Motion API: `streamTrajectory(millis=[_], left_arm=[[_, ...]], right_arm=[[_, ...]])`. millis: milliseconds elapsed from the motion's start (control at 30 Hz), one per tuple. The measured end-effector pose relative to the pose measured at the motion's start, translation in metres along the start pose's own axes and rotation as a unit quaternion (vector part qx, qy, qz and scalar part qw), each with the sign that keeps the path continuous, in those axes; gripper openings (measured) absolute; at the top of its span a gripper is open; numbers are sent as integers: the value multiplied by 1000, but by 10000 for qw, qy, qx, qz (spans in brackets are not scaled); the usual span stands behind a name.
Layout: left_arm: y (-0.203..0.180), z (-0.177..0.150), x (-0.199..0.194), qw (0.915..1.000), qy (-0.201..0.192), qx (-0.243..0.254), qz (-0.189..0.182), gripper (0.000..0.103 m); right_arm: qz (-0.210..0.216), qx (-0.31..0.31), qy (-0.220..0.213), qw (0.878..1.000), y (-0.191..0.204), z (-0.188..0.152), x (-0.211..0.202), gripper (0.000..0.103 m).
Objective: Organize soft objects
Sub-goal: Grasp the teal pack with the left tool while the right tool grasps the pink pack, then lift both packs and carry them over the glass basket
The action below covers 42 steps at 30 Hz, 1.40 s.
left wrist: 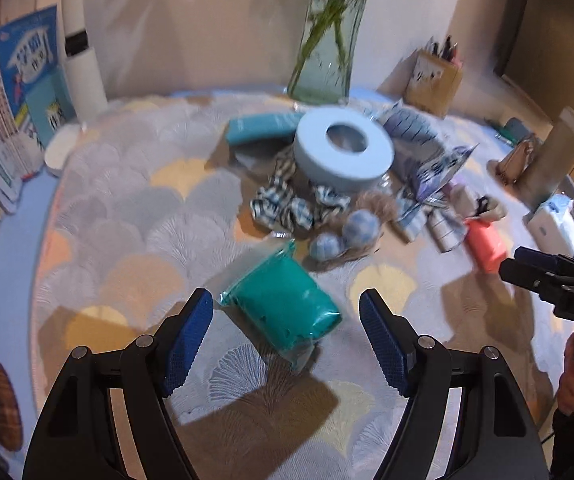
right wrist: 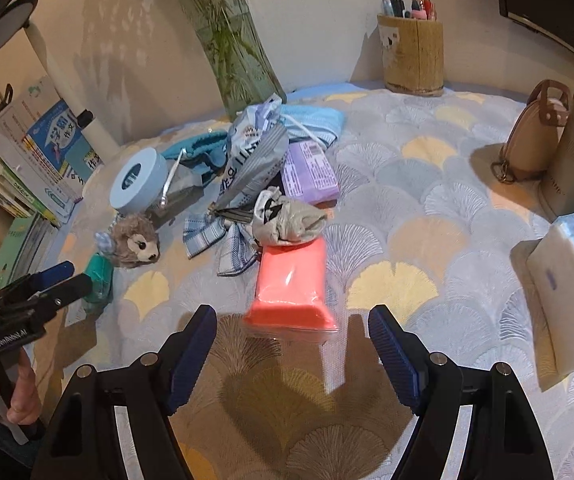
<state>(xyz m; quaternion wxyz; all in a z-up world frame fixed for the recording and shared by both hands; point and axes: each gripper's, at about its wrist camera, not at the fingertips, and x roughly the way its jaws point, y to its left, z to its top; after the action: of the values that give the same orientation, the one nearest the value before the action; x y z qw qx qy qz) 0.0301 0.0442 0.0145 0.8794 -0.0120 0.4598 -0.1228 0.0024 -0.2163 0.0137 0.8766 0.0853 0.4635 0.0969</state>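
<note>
A teal clay pack [left wrist: 285, 306] in clear wrap lies on the patterned cloth, just ahead of and between the tips of my open left gripper [left wrist: 287, 320]. A coral-pink clay pack [right wrist: 293, 290] lies just ahead of my open right gripper [right wrist: 293, 332]. Behind sit a pile of soft things: a plush toy [right wrist: 135, 242], checked cloth [right wrist: 215, 240], grey socks [right wrist: 291, 218], a purple pack [right wrist: 309, 172], a printed bag [right wrist: 253, 148] and a blue tape roll [left wrist: 343, 152]. The left gripper also shows in the right wrist view [right wrist: 69, 276], open, beside the teal pack [right wrist: 99, 276].
A glass vase [right wrist: 239, 52] with stems stands at the back. Books [left wrist: 11, 92] lean at the left. A pen holder [right wrist: 413, 54], a tan purse [right wrist: 535, 136] and a tissue pack [right wrist: 571, 284] stand at the right.
</note>
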Motion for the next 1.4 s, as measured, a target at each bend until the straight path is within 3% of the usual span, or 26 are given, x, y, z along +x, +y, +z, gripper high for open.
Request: streamTrajectory(millis=[200, 267, 300, 367, 433, 467, 500, 767, 933, 1400], left_arm=[[-3, -3, 14, 9999, 51, -74, 117, 71], [-6, -5, 15, 9995, -44, 16, 297, 59], [-8, -6, 14, 9993, -64, 72, 352, 43], [-8, -6, 11, 9993, -125, 41, 364, 36], [-5, -6, 8, 9993, -155, -68, 324, 35], [-4, -7, 6, 9993, -173, -91, 323, 35], [-4, -8, 3, 9993, -202, -108, 303, 35], [-24, -16, -12, 9993, -350, -86, -54, 35], [-47, -14, -25, 9982, -507, 62, -311, 35], [-129, 25, -54, 9892, -1015, 682, -813, 35]], right_arm=[[-34, 206, 27, 9998, 0, 5, 16, 78], [-116, 254, 31, 9996, -1, 7, 21, 78], [-152, 265, 15, 9995, 0, 9, 24, 78], [-229, 223, -57, 9995, 2, 10, 25, 78], [-379, 117, -72, 9992, 6, 11, 28, 69], [-430, 64, -92, 9990, 8, 11, 27, 50], [-477, -23, -104, 9988, 10, 10, 27, 43], [-359, -211, -23, 9991, 5, -13, 1, 42], [-359, 76, -113, 9993, -13, -22, -21, 41], [-378, 280, -799, 9957, -40, -14, -79, 40]])
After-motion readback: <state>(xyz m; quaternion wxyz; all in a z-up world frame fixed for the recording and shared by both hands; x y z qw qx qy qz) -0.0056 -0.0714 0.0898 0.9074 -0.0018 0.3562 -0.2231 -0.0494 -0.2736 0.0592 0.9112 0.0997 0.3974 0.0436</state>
